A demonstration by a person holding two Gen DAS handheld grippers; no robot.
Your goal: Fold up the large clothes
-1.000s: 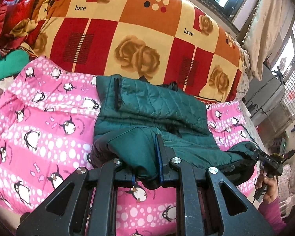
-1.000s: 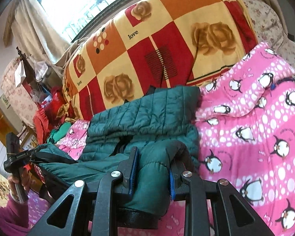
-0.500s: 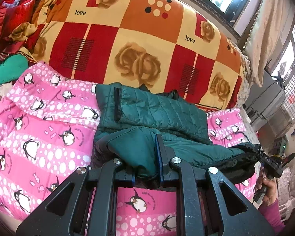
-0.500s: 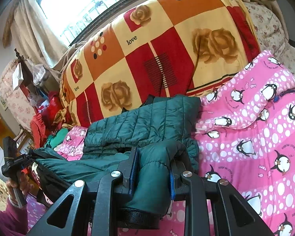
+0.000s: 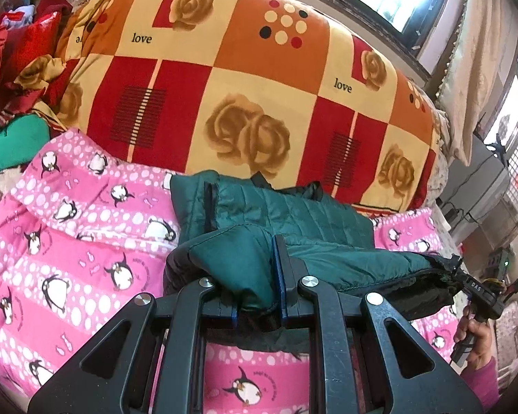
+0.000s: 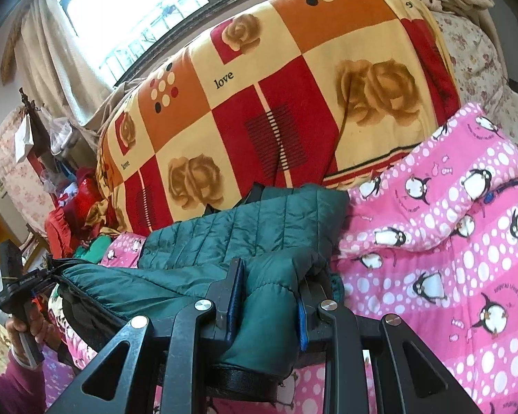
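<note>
From the left wrist view, the left gripper (image 5: 259,283) is clenching one corner of the green jacket (image 5: 293,214), the cloth bunching between its blue pads. The jacket's far half is lying on the pink penguin quilt (image 5: 69,214) of the bed, in front of the checked blanket (image 5: 245,79); the near hem is hanging lifted and stretching rightward to the right gripper (image 5: 466,281), gripped in the person's hand (image 5: 473,334). From the right wrist view, the right gripper (image 6: 267,296) is likewise clamping the jacket (image 6: 245,227) at its other corner, and the left gripper (image 6: 34,277) is pinching the far end at the left edge. I judge the fold of the lower half over the upper half is under way. The next move calls for carrying both corners forward together, level and taut, and laying the hem on the collar end before letting go.
</note>
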